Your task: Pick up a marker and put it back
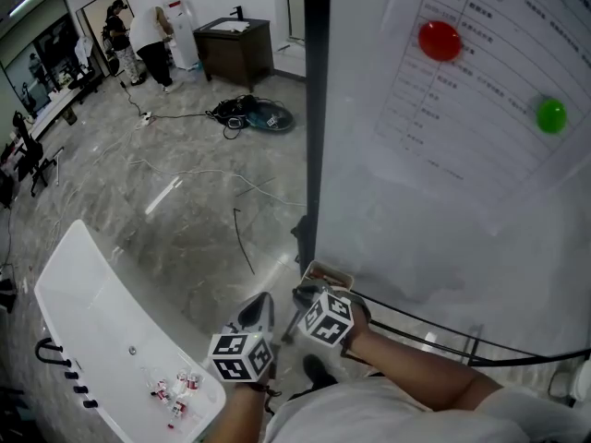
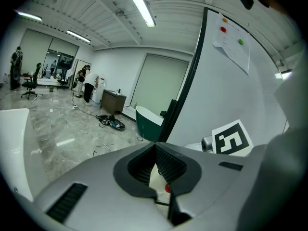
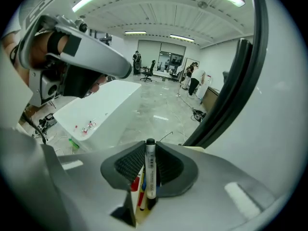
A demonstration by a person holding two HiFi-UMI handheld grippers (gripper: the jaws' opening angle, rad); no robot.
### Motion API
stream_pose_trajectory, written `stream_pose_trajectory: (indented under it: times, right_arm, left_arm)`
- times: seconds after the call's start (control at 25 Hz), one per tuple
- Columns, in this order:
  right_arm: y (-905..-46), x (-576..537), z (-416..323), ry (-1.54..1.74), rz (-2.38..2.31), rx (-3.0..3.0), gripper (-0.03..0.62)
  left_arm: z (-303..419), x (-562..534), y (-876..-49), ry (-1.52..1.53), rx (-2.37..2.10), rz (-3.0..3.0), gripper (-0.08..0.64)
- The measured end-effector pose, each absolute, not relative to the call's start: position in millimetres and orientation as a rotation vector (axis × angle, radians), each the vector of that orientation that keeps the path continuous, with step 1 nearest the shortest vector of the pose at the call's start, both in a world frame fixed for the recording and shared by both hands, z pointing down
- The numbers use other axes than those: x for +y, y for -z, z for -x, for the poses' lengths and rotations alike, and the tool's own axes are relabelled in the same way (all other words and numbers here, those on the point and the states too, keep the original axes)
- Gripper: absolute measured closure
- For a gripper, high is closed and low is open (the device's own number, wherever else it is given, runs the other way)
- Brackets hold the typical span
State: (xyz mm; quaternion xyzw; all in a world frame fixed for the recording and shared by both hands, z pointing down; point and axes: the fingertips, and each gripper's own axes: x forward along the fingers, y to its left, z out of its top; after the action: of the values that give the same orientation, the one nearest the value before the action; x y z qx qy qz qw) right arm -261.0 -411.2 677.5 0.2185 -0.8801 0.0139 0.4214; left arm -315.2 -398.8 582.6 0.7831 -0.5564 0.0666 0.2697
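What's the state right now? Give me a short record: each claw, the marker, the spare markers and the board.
right claw: shut on the marker
left claw: shut, nothing gripped
marker: white barrel, black cap at the jaw tips, lying along the jaws
other markers: red and blue ones show just below the right claw
whiteboard: in front, to the right; a paper sheet on it, with a red magnet and a green magnet
stage: marker gripped; lifted clear or not, unclear

Marker (image 3: 150,170): white barrel, black cap, clamped lengthwise between right tongs (image 3: 149,153).
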Motion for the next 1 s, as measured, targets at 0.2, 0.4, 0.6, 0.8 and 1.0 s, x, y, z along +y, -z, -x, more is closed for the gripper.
stream_pose_trajectory:
  times: [0.2, 0.4, 0.6, 0.8, 1.0]
  right_arm:
    - [-633.8, -413.3, 255.5, -0.083, -0.615, -2.364, 0.525]
    - [-572.0, -412.7, 239.7, -0.181, -0.700, -2.579, 0.525]
    - [-494.9, -415.7, 215.9, -0.213, -0.811, -2.784, 0.525]
    - [-450.0, -419.2, 199.9, -0.217, -0.872, -2.907, 0.525]
    - [-430.7, -419.3, 196.6, -0.214, -0.886, -2.951, 0.525]
  left_arm:
    - [309.0, -400.4, -567.3, -0.171, -1.507, -2.150, 0.558]
    - [297.9, -407.8, -538.3, -0.168, -1.514, -2.226, 0.558]
    - [284.2, -417.2, -497.9, -0.104, -1.513, -2.331, 0.558]
    - [270.4, -422.2, -461.2, -0.039, -1.501, -2.437, 0.558]
    - [260.0, -424.3, -445.8, -0.021, -1.484, -2.491, 0.558]
